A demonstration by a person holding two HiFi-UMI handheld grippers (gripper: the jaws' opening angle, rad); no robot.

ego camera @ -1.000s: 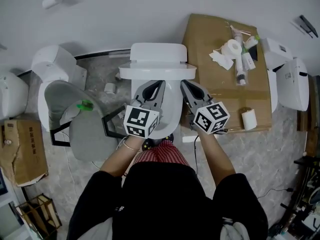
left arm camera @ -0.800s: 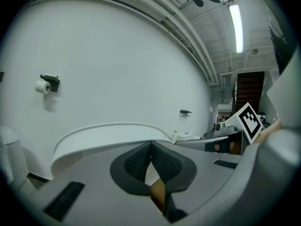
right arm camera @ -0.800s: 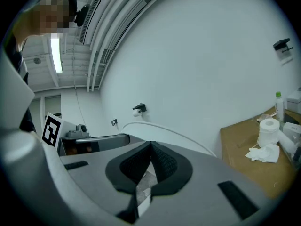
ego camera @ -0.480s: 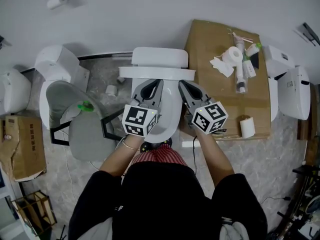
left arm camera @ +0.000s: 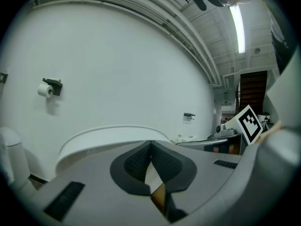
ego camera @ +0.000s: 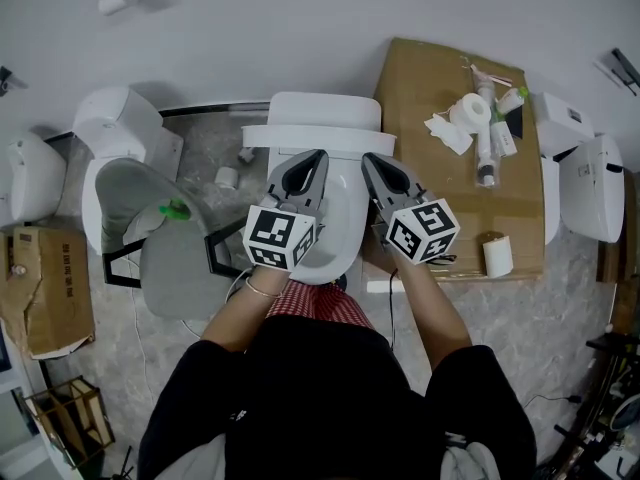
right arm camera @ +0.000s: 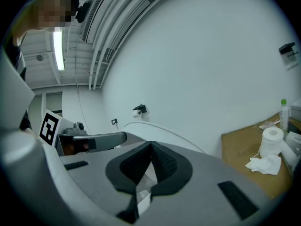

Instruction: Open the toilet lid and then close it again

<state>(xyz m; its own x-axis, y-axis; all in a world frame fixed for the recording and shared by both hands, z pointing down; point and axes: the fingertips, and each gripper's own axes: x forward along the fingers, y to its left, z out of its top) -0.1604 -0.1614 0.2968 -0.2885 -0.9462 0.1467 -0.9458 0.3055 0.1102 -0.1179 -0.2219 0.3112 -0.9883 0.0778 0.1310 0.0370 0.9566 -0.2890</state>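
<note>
Head view: my left tongs (ego camera: 316, 158) and right tongs (ego camera: 369, 160) are both pinched together on nothing, tips just beside the toilet lid (ego camera: 318, 140), which stands raised against the tank (ego camera: 325, 110).

No words, brands or numbers can be read; the left tongs (ego camera: 318, 155) and right tongs (ego camera: 367, 158) carry only black-and-white square code markers; any print on the tubes (ego camera: 487, 150) is too small to tell.

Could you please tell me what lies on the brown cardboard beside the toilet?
A white paper roll, crumpled white tissue, several tubes and bottles, another roll at the front edge; anything under the cardboard is hidden.
</note>
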